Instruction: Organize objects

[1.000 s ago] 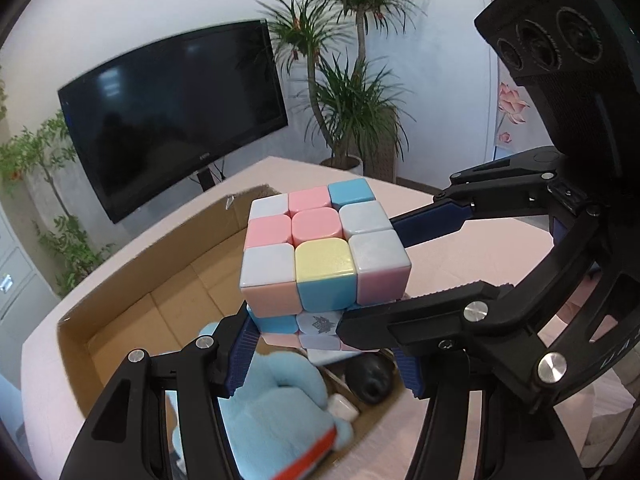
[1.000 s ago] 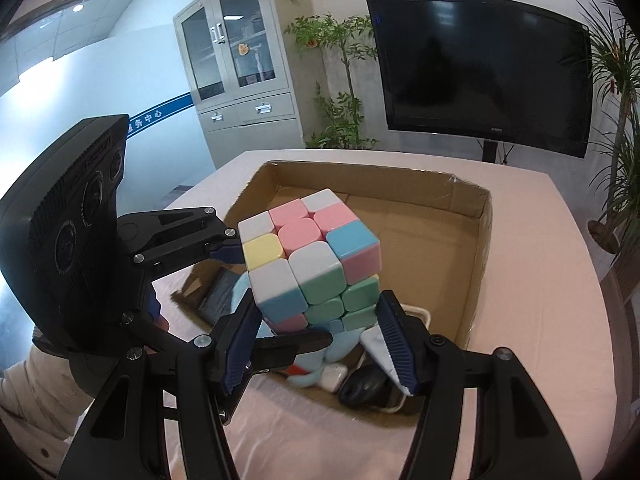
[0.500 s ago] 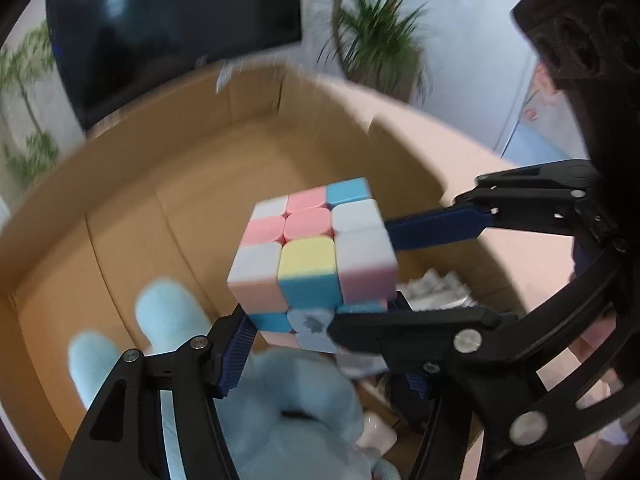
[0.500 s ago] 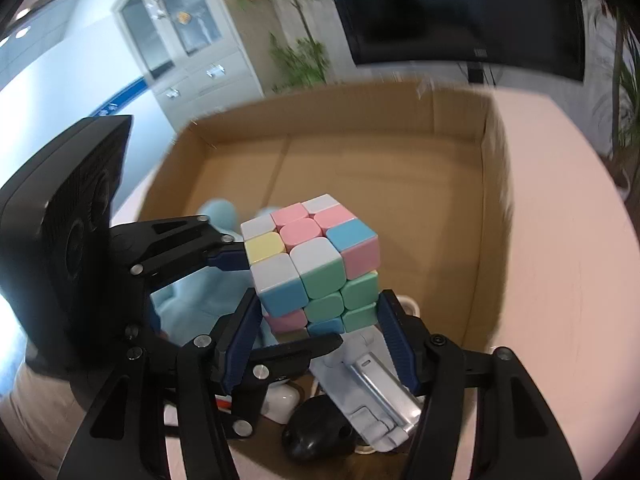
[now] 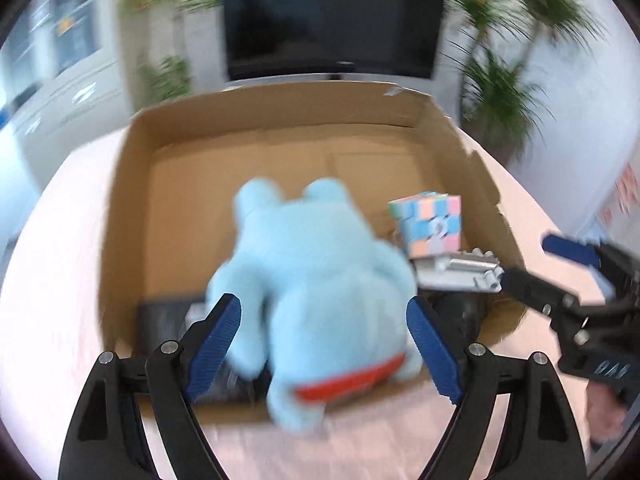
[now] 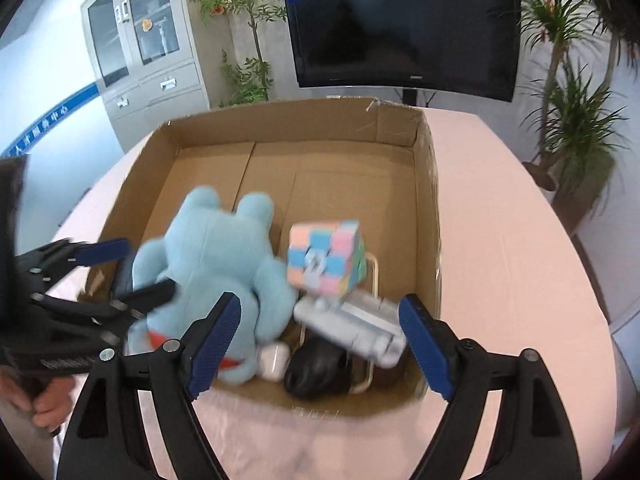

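Right wrist view gives me the clearest read: the pastel puzzle cube [image 6: 326, 258] sits inside the cardboard box [image 6: 428, 184], tilted, propped on the grey folding stand [image 6: 352, 330] rather than flat on the box floor. My right gripper [image 6: 320, 340] is spread wide and holds nothing, and the left gripper [image 5: 326, 350] is the same, jaws far apart with the blue plush toy [image 5: 316, 276] showing between them but not pinched.

My worry is the cube. Resting at an angle on the stand, it could slide or topple onto the black mouse [image 6: 316, 368] or the white earbud case [image 6: 274, 360] if I nudge anything nearby. I judge the plush as another risk: it is soft and bulky, and it crowds the near half of the box, so a finger could snag it and drag the neighbours.

Open room lies in the far half of the box, where bare cardboard shows. The near wall and the right wall stand close to the pile, so I would come in from above, not across the rim. Pink table [image 6: 520, 264] around the box is free on the right.
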A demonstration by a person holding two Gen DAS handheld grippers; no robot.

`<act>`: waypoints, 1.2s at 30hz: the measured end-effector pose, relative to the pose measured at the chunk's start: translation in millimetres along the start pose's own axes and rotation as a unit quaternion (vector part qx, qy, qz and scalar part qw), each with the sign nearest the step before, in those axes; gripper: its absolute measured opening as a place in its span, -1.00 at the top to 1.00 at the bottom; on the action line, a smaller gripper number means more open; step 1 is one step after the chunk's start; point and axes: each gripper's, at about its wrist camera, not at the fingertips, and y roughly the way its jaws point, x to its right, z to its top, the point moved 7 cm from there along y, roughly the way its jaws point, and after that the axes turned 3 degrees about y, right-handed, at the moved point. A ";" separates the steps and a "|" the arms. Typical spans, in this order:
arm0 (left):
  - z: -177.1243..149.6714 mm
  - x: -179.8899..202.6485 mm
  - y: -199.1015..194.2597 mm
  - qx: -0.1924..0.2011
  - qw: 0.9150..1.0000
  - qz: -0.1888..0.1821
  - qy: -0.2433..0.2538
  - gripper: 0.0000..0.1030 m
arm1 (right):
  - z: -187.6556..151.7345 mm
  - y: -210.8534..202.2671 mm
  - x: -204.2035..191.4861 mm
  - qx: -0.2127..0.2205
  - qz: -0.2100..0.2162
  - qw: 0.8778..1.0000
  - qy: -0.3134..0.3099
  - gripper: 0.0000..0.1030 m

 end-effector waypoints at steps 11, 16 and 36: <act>-93.3 -16.3 -24.5 0.008 0.998 0.032 -0.059 -1.00 | -71.7 -12.5 -46.2 -0.004 -0.026 0.999 -0.026 -0.61; -119.5 -18.9 -18.2 0.008 0.997 0.060 -0.057 -1.00 | -100.3 -17.1 -51.4 -0.002 -0.032 0.999 -0.026 -0.69; -201.4 -5.8 41.4 -0.074 0.992 0.071 -0.068 -0.99 | -179.7 27.2 -30.1 -0.065 -0.042 0.997 0.032 -0.98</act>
